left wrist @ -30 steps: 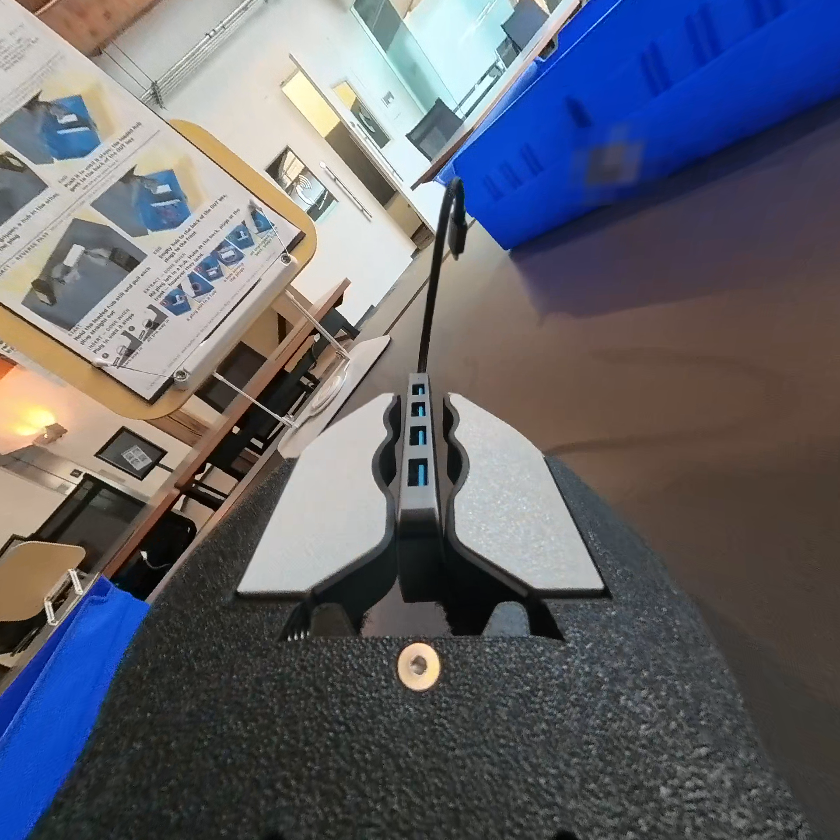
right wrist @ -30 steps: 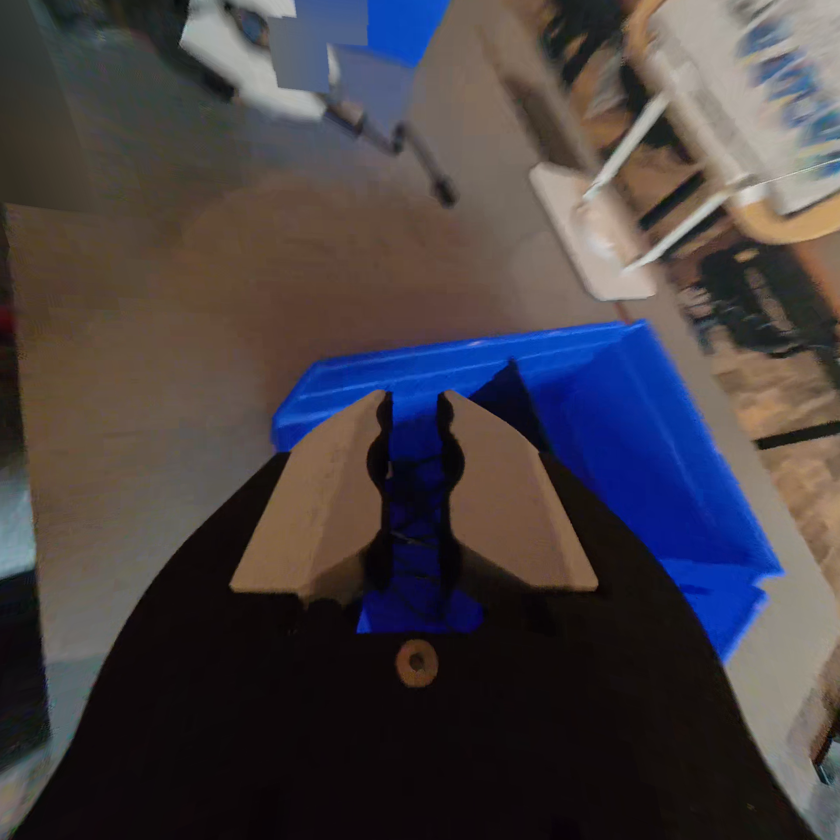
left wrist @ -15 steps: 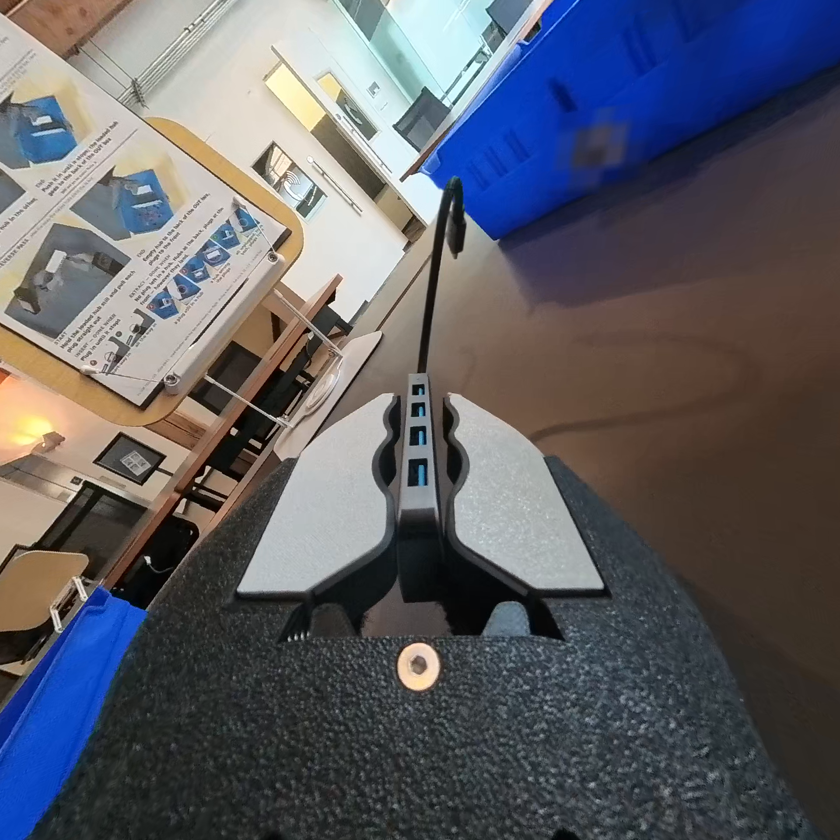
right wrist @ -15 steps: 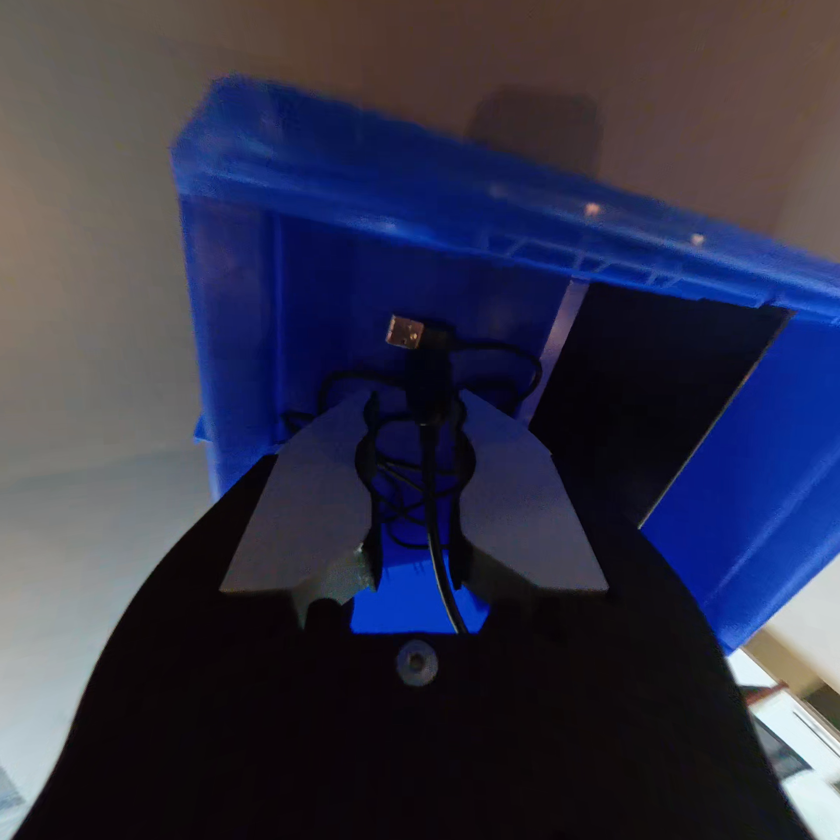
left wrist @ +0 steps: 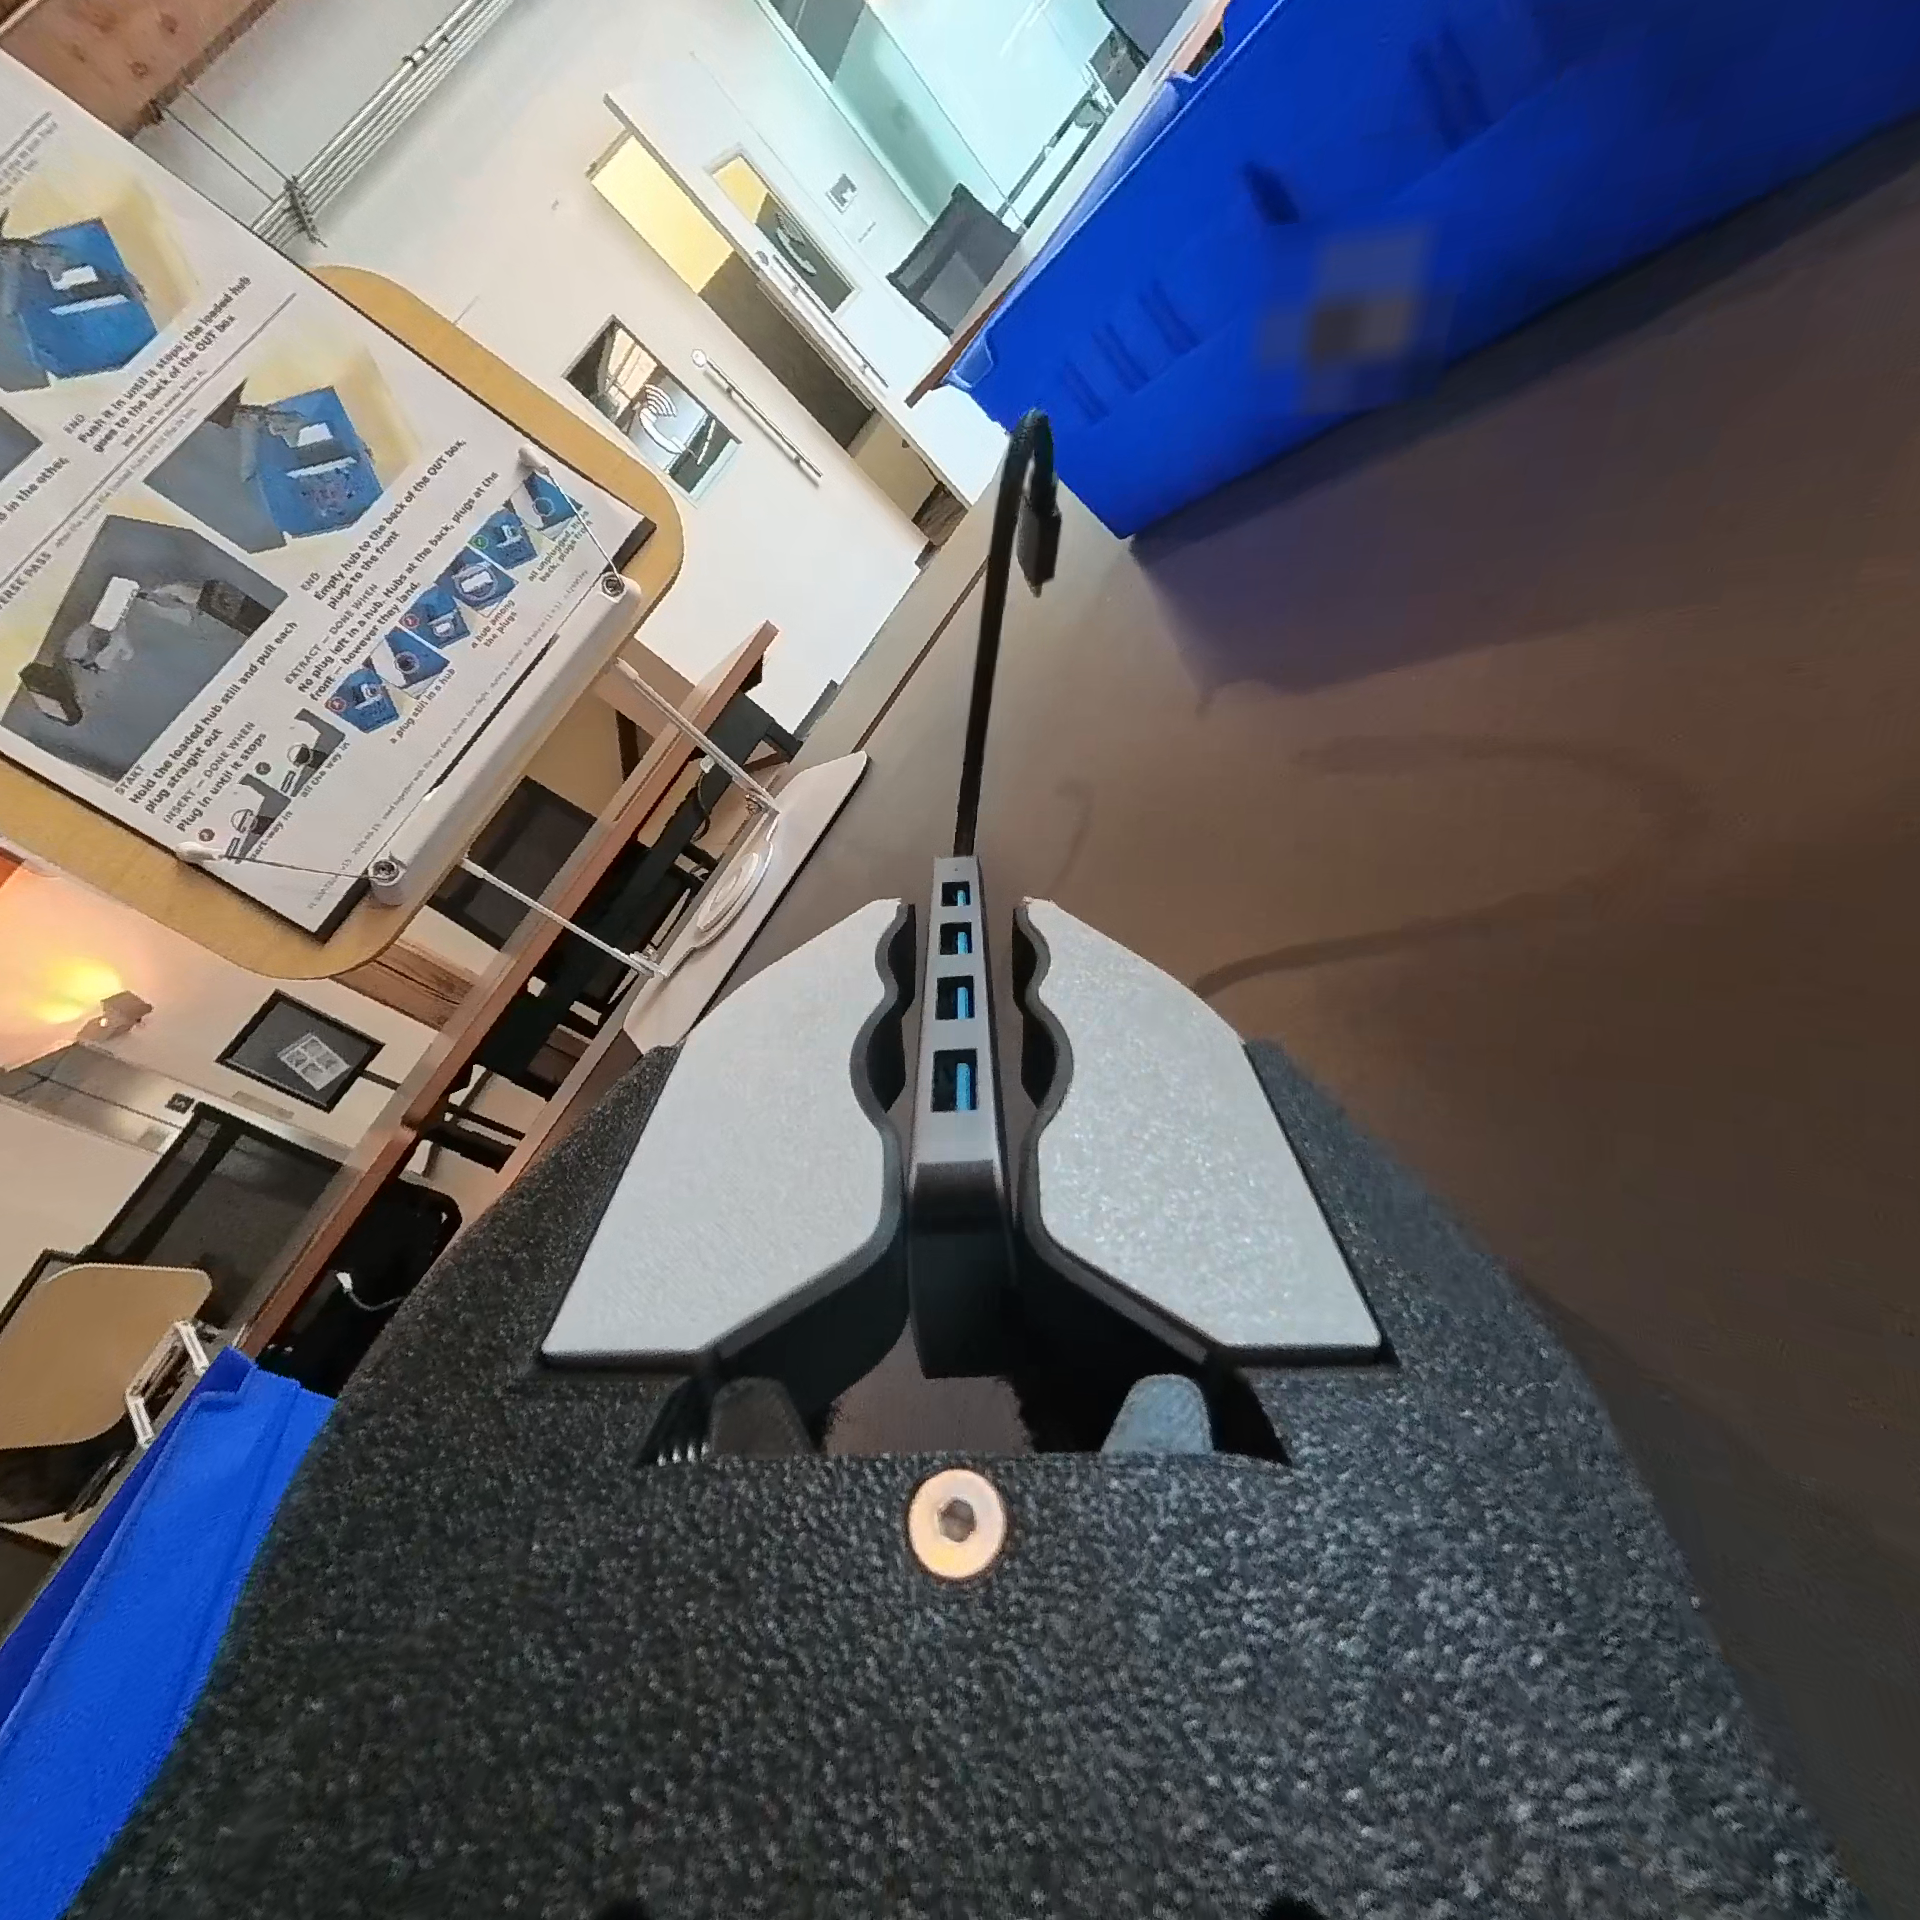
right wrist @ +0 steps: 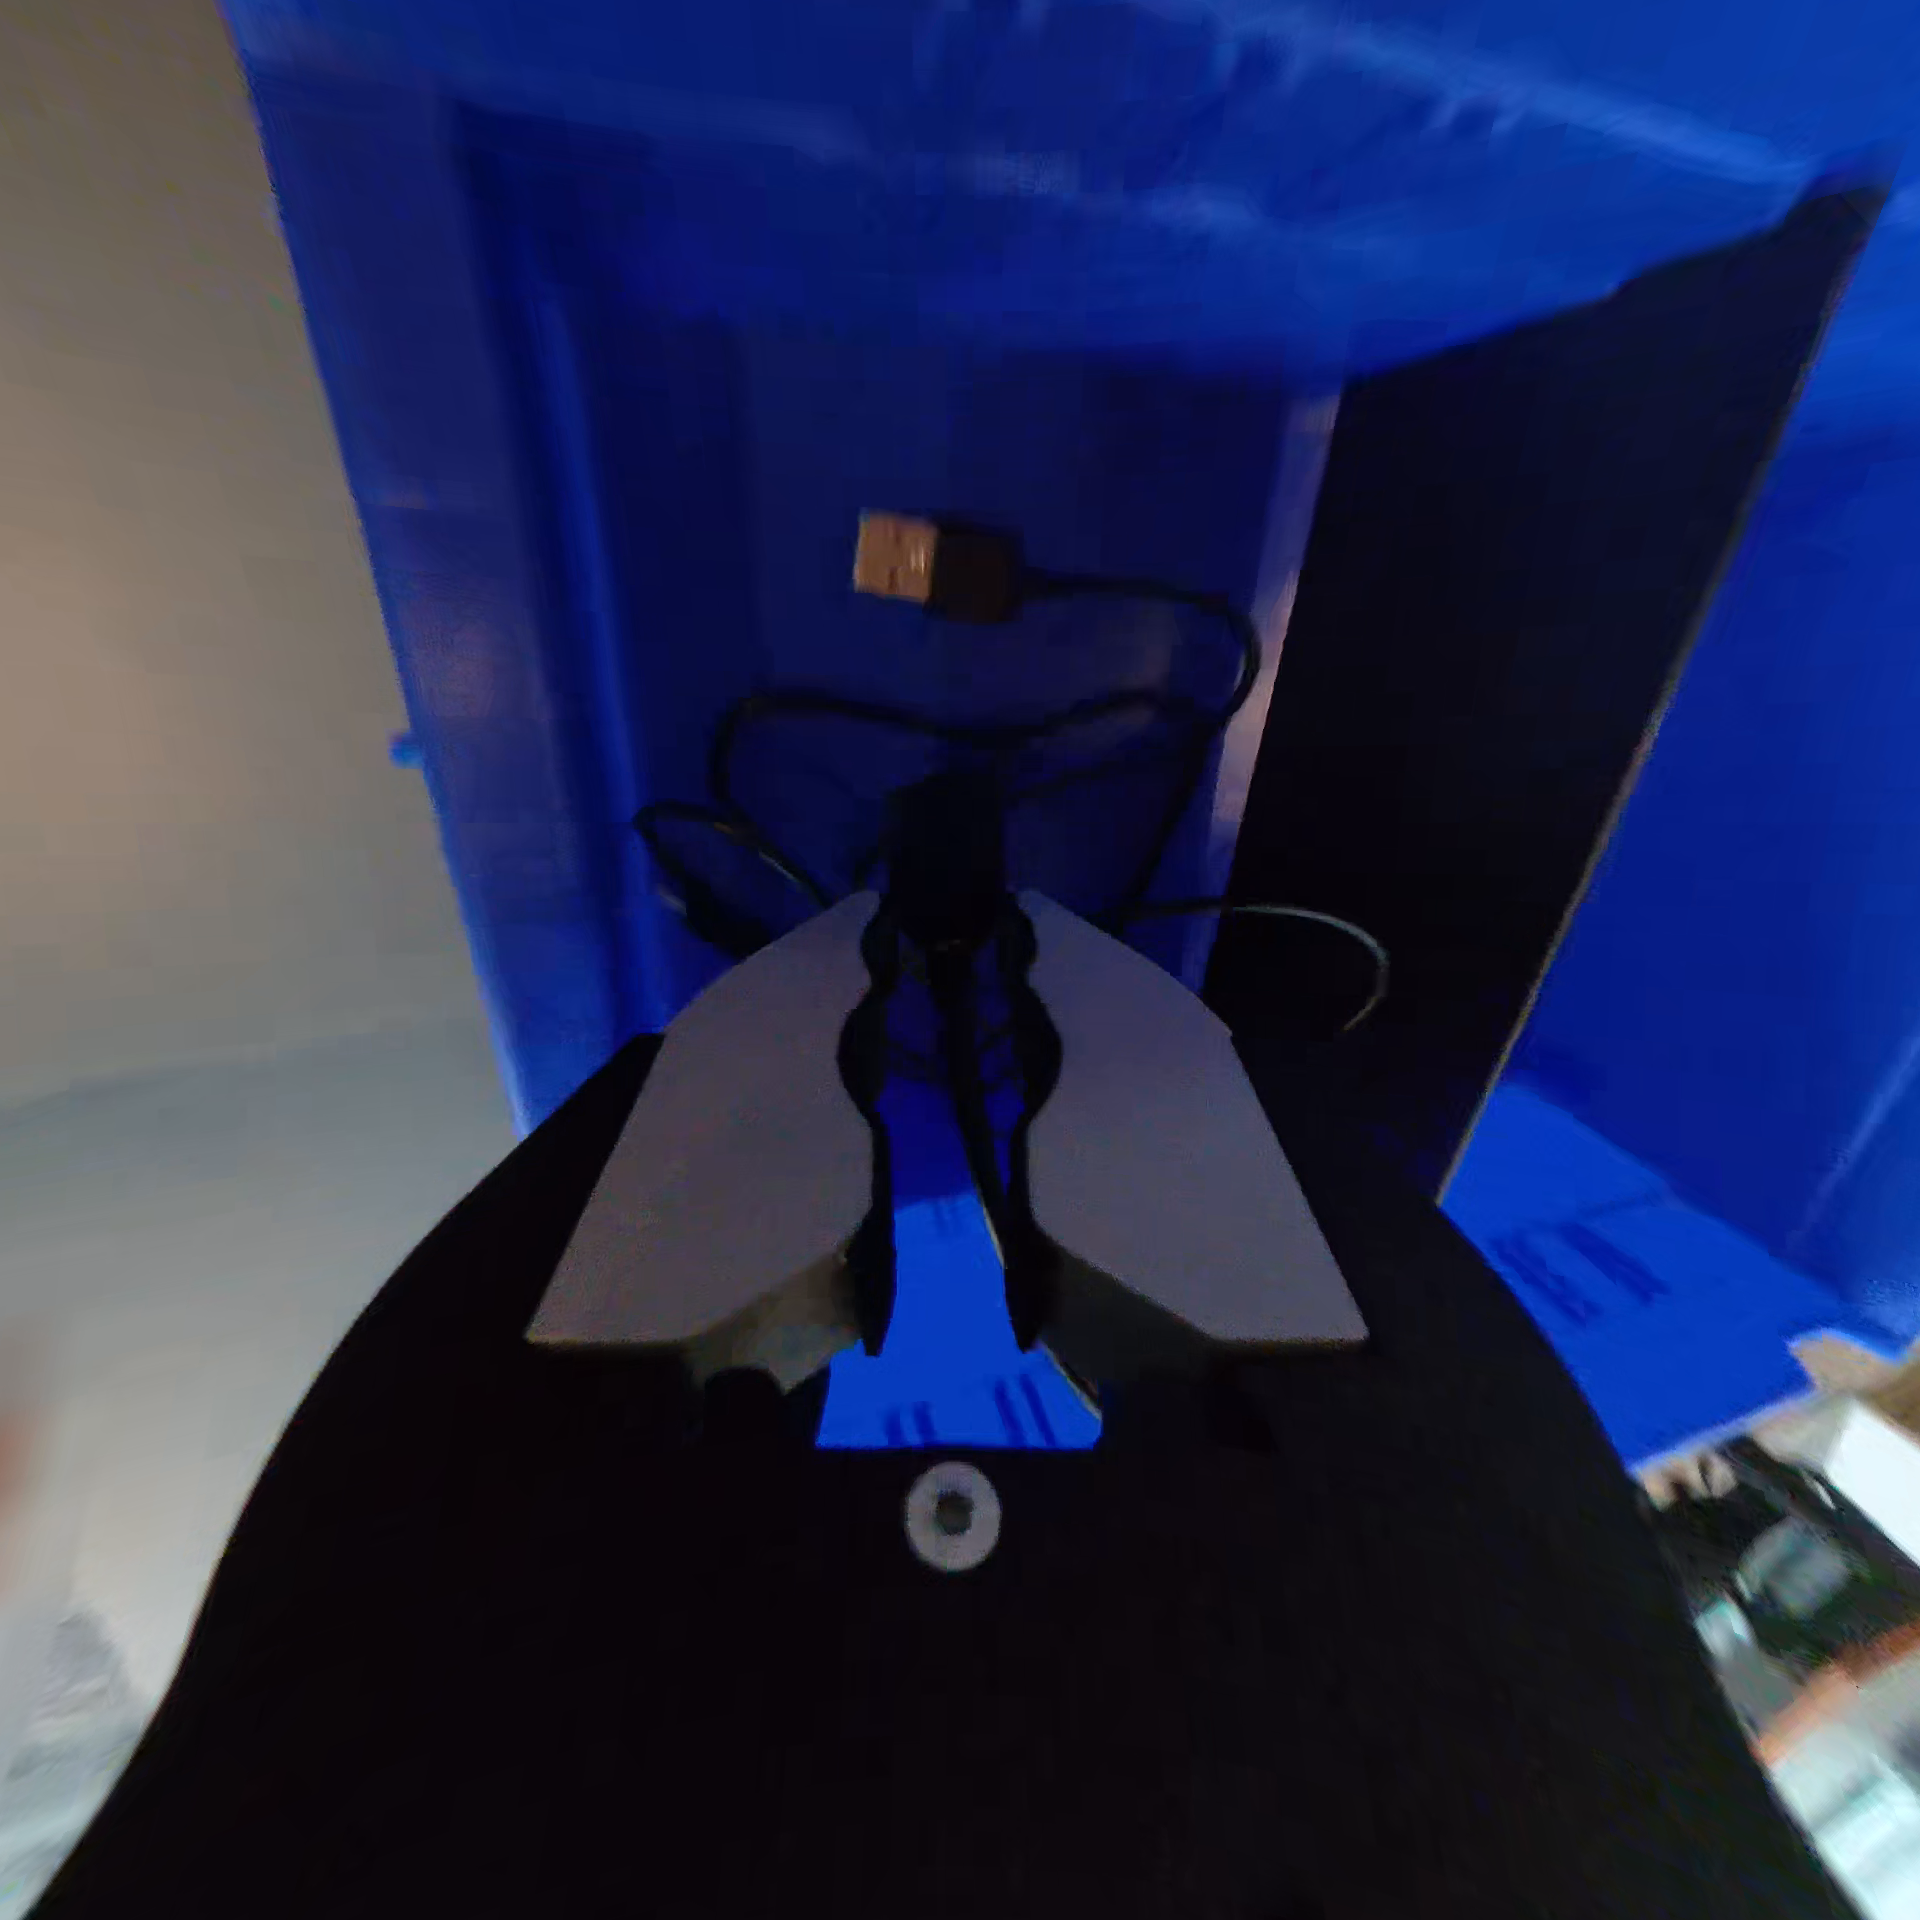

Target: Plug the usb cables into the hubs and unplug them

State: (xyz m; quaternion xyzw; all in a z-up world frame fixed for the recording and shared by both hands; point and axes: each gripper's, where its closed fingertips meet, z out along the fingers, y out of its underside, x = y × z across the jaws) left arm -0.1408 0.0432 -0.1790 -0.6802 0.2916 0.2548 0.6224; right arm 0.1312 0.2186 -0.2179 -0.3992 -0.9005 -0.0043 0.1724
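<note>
The slim black four-port USB hub (left wrist: 961, 1049) with blue sockets is clamped between the left gripper (left wrist: 958, 935) fingers, its short black lead (left wrist: 992, 644) rising toward 12 o'clock above the dark brown counter (left wrist: 1558, 935). At 1 o'clock stands a blue plastic bin (left wrist: 1455, 239). The right gripper (right wrist: 951, 935) is closed on a black USB cable plug (right wrist: 940, 847) inside another blue plastic bin (right wrist: 727, 364), where a loose silver-tipped USB plug (right wrist: 930, 571) and tangled black cable lie at 12 o'clock.

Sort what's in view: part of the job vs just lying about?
Job: USB hub clamped in left tool; USB cable plug in blue bin; right tool at the cables.
Lying about: instruction board; far blue bin; chairs.
</note>
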